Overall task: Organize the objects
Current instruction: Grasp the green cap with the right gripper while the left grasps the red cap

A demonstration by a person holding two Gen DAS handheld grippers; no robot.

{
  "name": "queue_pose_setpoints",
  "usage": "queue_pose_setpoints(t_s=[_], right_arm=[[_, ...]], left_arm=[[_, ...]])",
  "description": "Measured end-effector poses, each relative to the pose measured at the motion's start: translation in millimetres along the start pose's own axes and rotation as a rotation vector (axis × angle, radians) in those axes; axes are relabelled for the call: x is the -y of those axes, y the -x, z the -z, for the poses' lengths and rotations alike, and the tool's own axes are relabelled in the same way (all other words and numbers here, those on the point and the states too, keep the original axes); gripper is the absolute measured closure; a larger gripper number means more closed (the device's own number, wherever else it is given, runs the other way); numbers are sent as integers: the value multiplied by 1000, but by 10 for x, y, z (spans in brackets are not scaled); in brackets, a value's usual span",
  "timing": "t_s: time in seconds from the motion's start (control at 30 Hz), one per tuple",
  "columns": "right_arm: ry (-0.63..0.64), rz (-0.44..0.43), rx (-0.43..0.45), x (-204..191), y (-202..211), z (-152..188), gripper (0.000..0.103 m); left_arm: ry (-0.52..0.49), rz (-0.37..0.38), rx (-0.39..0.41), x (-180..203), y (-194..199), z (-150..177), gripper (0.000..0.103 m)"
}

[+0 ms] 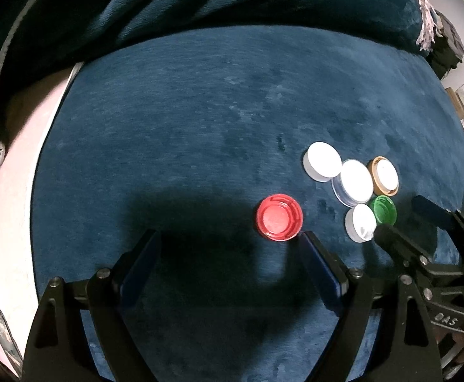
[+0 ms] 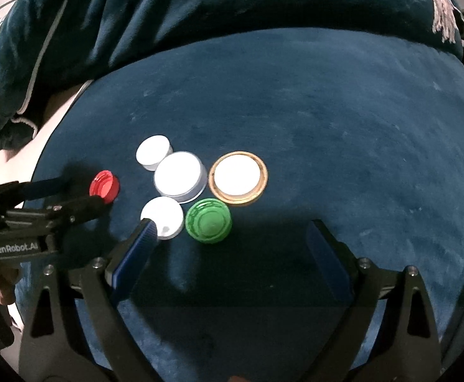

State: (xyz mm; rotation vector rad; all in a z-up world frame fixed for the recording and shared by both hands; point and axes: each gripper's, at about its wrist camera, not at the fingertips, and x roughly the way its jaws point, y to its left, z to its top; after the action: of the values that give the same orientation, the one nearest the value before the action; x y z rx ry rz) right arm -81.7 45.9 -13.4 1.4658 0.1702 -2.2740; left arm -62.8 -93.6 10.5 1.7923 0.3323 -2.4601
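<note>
A red cap lies open side up on the blue velvet seat, just beyond the right fingertip of my left gripper, which is open and empty. To its right sits a cluster: a small white cap, a larger white lid, a gold-rimmed lid, a green cap and another white cap. My right gripper is open above the cluster's near side. Its left fingertip overlaps the near white cap, and the green cap lies just ahead between the fingers, untouched.
A dark blue backrest or blanket rises behind the seat, with a pale tassel fringe at the right. Pale pink fabric borders the seat's left edge. Bare velvet stretches right of the cluster.
</note>
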Motion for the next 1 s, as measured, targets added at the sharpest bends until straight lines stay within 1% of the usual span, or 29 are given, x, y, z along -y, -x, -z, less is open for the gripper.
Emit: queue_pose_setpoints(t_s=[0.03, 0.1, 0.13, 0.23, 0.3, 0.33, 0.4, 0.43, 0.47, 0.5, 0.6, 0.63, 0.67, 0.9, 1.0], right_arm=[[-2, -2, 0, -2, -14, 0, 11], [3, 3, -2, -77, -82, -40, 26], [7, 2, -6, -93, -107, -47, 30], [18, -16, -11, -111, -78, -10, 46], [26, -23, -15, -127, -90, -8, 66], [25, -25, -16, -125, -92, -10, 70], [9, -47, -15, -85, -65, -3, 72], [1, -54, -15, -57, -54, -2, 72], [-4, -57, -14, -31, -22, 43, 72], [-11, -61, -11, -23, -8, 53, 72], [-22, -62, -8, -47, 5, 87, 72], [-25, -63, -8, -57, 21, 108, 72], [-27, -63, -9, -66, 28, 130, 72], [-34, -64, -6, -45, 112, 202, 72], [-37, -65, 5, 16, 244, 254, 72]], left_arm=[[-5, 3, 1, 11, -2, -3, 14], [-15, 11, 4, 34, -6, -3, 14], [-19, 18, 5, 50, -5, -3, 14], [-32, 44, 6, 63, -13, -4, 18], [-42, 52, 1, 78, -27, 3, 20], [-50, 55, -2, 90, -34, 9, 22], [-54, 62, -7, 79, -48, -3, 25], [-51, 66, -9, 73, -49, -1, 33], [-50, 72, -11, 61, -50, -2, 45], [-47, 77, -14, 46, -54, -10, 49], [-28, 105, -13, 3, -48, -16, 52], [-24, 116, -12, -9, -49, -20, 61], [-23, 122, -9, -14, -39, -20, 75], [-53, 137, 20, 35, 80, -35, 75], [-72, 145, 28, 165, 166, -21, 75]])
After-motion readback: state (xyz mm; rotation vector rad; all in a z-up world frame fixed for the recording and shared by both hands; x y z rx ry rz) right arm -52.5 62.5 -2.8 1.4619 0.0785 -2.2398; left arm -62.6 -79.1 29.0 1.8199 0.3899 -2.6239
